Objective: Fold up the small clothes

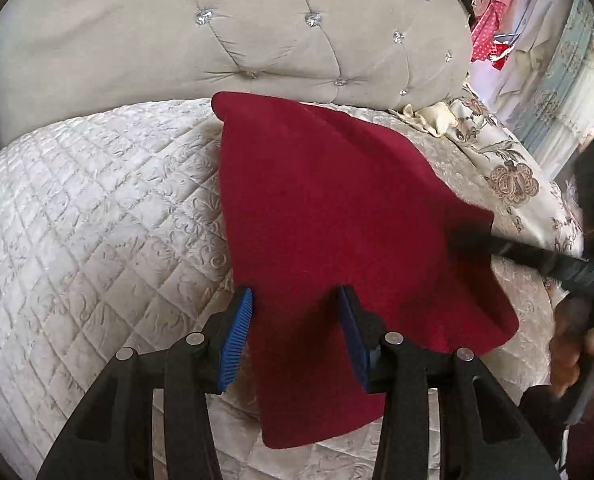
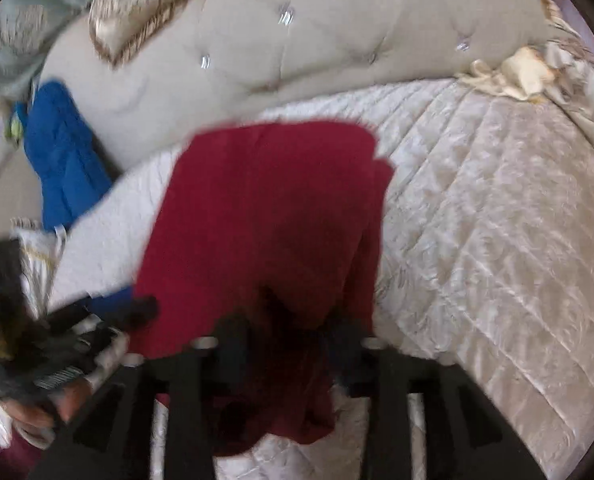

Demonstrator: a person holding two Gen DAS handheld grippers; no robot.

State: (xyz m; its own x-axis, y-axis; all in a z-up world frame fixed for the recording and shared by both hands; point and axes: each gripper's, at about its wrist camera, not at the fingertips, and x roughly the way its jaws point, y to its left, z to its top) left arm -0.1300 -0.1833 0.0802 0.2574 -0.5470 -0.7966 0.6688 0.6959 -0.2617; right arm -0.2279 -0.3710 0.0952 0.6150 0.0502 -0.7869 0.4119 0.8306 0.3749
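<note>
**A:** What did your left camera show?

**B:** The red cloth (image 1: 337, 220) lay on the quilted bed (image 1: 97, 200), running from near the tufted headboard (image 1: 217, 40) down towards me. My left tongs (image 1: 297, 320) hung low over its near end. Their blue pads (image 1: 239, 344) stood apart: one sat at the cloth's left edge and the other over the cloth, so a strip of it lay between them. Neither pad was pressing it.

**A:** And the other hand?

**B:** My right tongs (image 1: 497, 246) came in from the right as a blurred black bar, with the tip at the cloth's right corner. My hand (image 1: 569, 340) showed behind it at the edge of the picture. From there I could not tell how those jaws stood.

**A:** Did the right camera settle it?

**B:** Not fully, because it was smeared. The cloth filled the middle of that view, with its far end towards the headboard and its near end bunched between the two dark fingers of my right tongs. The fingers stood apart, but I could not tell whether they were pinching the bunch or only had it around them.

**A:** Anything else there?

**B:** My left tongs showed as a blur at the cloth's lower left edge. A blue garment (image 2: 61, 152) lay off the bed's left side against the headboard, and a pillow (image 2: 145, 8) leaned above it.
</note>
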